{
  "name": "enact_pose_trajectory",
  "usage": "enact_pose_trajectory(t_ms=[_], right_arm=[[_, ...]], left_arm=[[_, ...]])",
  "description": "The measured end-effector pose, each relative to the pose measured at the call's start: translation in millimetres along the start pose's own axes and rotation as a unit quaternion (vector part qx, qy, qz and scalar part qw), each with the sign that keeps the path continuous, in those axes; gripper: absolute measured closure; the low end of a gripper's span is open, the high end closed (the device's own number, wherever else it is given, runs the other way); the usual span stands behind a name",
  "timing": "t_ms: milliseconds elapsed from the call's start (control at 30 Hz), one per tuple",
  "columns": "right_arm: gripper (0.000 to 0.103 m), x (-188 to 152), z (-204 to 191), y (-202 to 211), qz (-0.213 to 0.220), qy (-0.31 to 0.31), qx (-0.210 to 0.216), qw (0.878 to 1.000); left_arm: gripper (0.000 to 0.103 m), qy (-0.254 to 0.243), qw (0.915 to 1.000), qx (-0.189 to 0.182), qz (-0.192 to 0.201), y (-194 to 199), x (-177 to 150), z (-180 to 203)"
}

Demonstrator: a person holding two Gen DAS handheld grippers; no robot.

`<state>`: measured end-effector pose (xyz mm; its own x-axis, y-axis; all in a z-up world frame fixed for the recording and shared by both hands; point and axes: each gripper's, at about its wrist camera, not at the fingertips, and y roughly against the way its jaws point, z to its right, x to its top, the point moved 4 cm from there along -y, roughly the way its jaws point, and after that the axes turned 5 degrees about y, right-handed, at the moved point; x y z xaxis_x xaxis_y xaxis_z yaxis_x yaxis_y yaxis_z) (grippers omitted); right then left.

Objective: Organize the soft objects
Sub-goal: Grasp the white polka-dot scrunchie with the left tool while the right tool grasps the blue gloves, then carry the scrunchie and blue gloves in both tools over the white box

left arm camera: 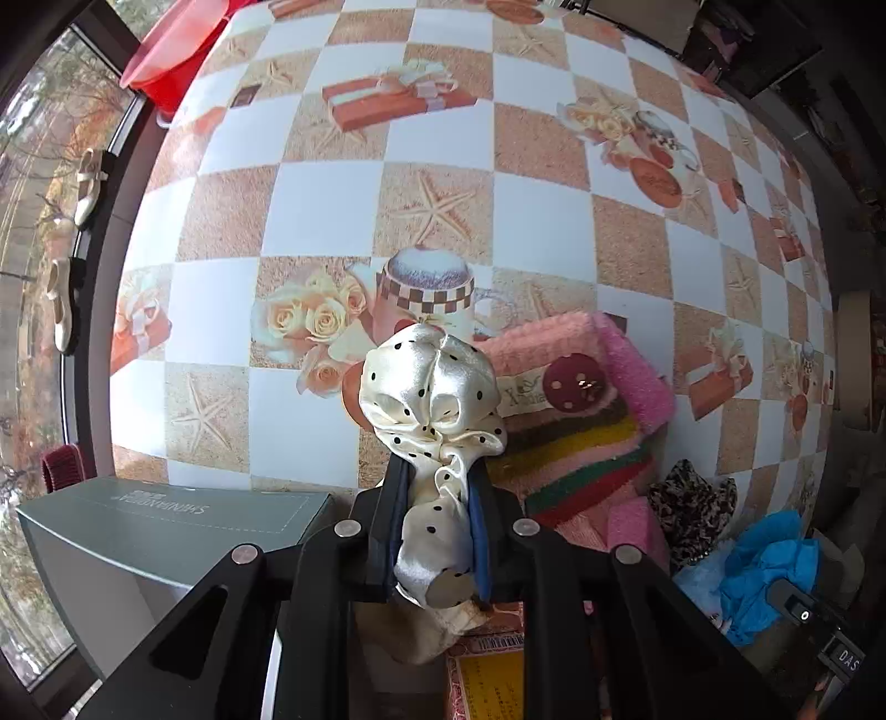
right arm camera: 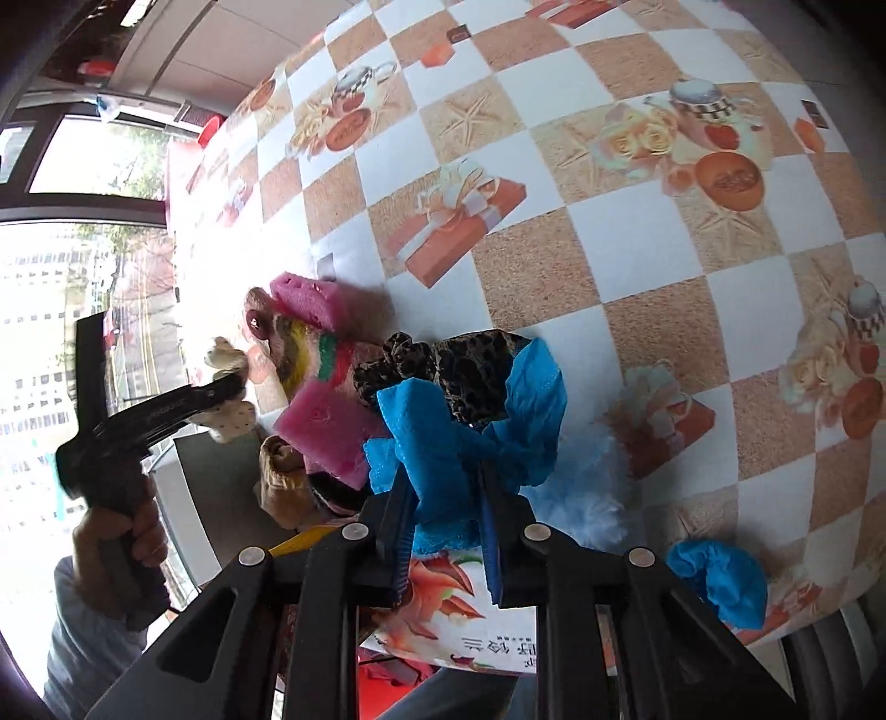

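In the left wrist view my left gripper (left arm camera: pixel 437 471) is shut on a cream satin scrunchie with black dots (left arm camera: pixel 429 387), which bulges out past the fingertips. Beside it lies a pink striped towel with a button (left arm camera: pixel 576 410), and past that a leopard-print scrunchie (left arm camera: pixel 692 509) and blue cloth (left arm camera: pixel 769 565). In the right wrist view my right gripper (right arm camera: pixel 448 471) is shut on the crumpled blue cloth (right arm camera: pixel 470 421). The leopard scrunchie (right arm camera: pixel 443 365) sits just behind it, the pink towel (right arm camera: pixel 321 382) further left. The left gripper (right arm camera: pixel 221 387), held by a hand, appears at the left with the cream scrunchie (right arm camera: pixel 227 354).
A checkered tablecloth with printed cups and gift boxes (left arm camera: pixel 432 144) covers the table. A grey box (left arm camera: pixel 166 526) stands at the lower left in the left wrist view, a red basin (left arm camera: pixel 171 50) at the far corner. Another blue piece (right arm camera: pixel 720 581) and a pale fluffy item (right arm camera: pixel 581 487) lie near the right gripper.
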<state>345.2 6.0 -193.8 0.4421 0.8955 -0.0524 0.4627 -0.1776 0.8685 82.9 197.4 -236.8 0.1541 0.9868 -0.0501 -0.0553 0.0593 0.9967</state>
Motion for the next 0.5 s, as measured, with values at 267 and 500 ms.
enact_pose_trajectory(t_ms=[267, 500], right_arm=[[0.081, -12.7, 7.0, 21.6, 0.022, -0.012, -0.011, 1.000], [0.081, -26.9, 9.9, 41.5, 0.054, -0.021, -0.023, 0.998]], left_arm=[[0.081, -0.066, 0.9949, -0.011, 0.075, 57.1, -30.7, 30.1], [0.081, -0.112, 0.9886, -0.044, 0.090, 110.9, -74.4, 79.1]])
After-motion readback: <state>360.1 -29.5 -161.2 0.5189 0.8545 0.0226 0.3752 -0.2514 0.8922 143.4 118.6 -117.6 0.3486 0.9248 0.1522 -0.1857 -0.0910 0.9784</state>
